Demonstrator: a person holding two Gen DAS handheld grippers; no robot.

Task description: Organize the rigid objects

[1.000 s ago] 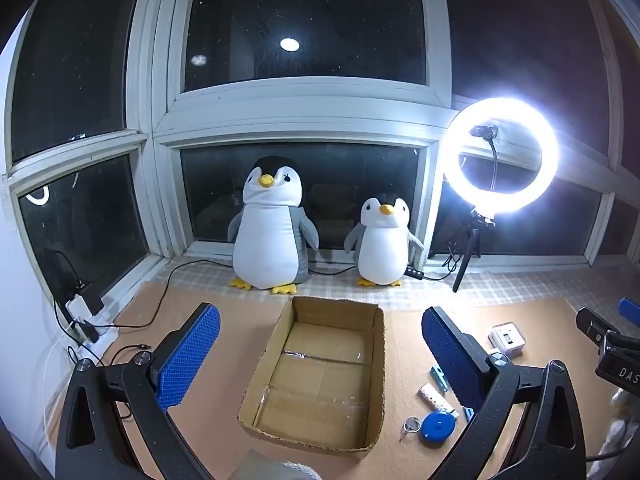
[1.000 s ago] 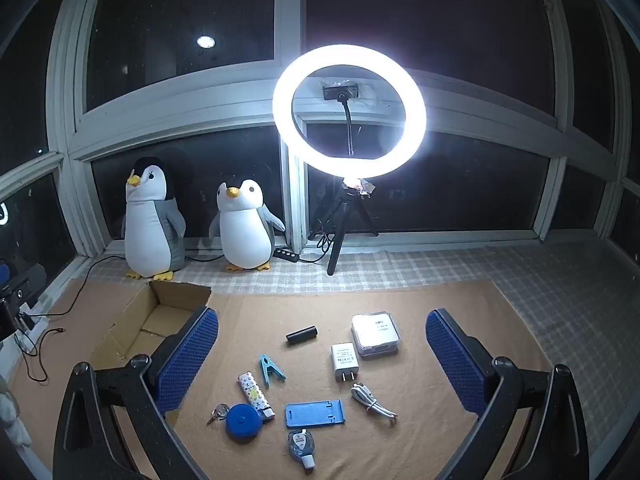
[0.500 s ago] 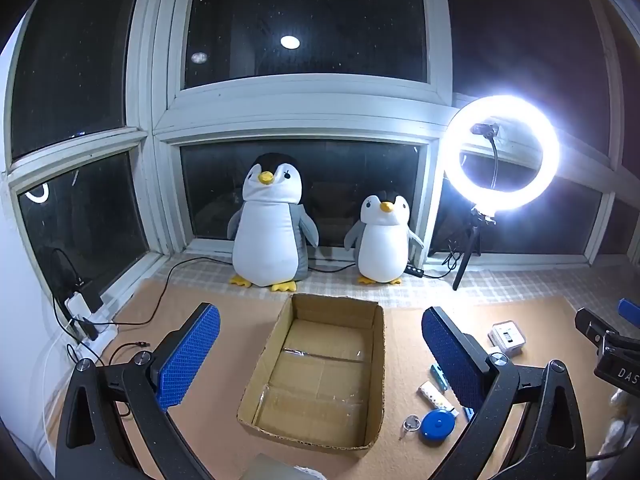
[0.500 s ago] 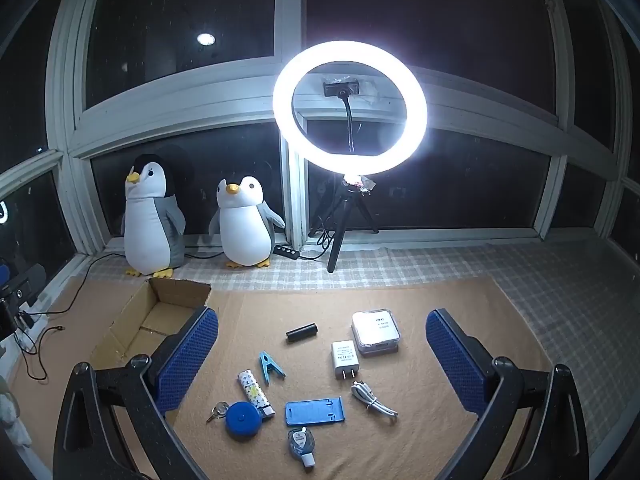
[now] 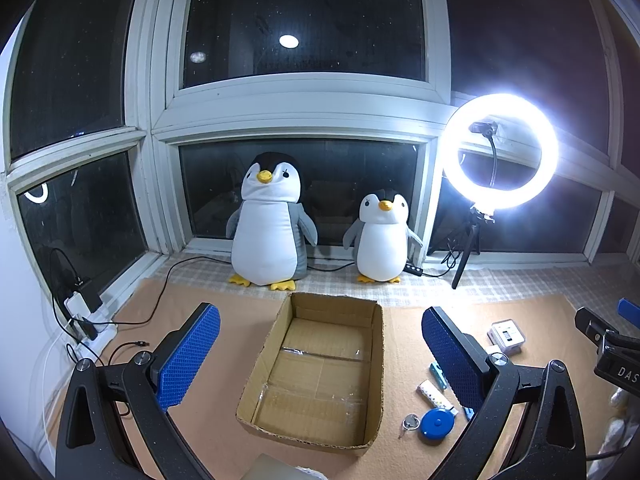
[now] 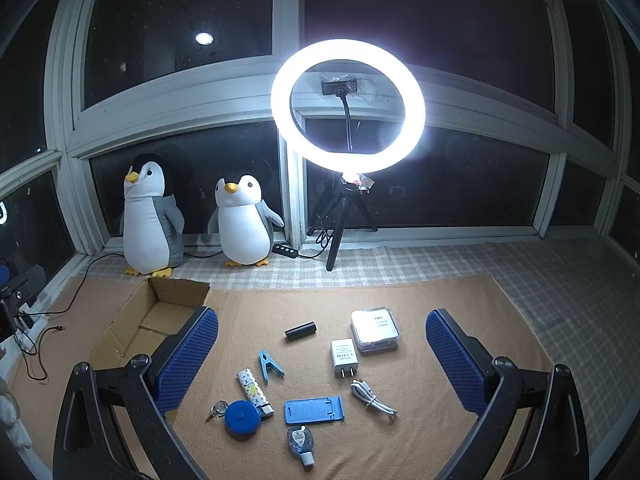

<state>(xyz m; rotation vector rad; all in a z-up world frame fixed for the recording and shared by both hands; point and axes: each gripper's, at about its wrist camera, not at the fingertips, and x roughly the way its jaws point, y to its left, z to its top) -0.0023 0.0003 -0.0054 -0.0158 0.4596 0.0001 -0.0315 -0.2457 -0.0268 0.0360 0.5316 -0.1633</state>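
Note:
An empty cardboard box point(image 5: 372, 364) lies open on the tan mat, and my left gripper point(image 5: 320, 352) hangs open above it. My right gripper point(image 6: 322, 354) is open over several small items: a black cylinder point(image 6: 301, 331), a white charger point(image 6: 344, 357), a clear case point(image 6: 375, 331), a blue clip point(image 6: 269, 365), a patterned lighter point(image 6: 253, 391), a blue tape measure point(image 6: 241, 420) with keys point(image 6: 216, 409), a blue phone stand point(image 6: 314, 409), a white cable point(image 6: 372, 397) and a small bottle point(image 6: 301, 444). The box point(image 6: 120, 344) lies left of them. Neither gripper holds anything.
Two plush penguins point(image 5: 269, 224) point(image 5: 382, 236) stand at the window behind the box. A lit ring light point(image 6: 347, 105) on a tripod stands at the back. Cables and a power strip point(image 5: 80, 312) lie at the left edge. A checked cloth point(image 6: 540, 264) borders the mat.
Both views have shifted only slightly; the grippers stay open and no object has moved.

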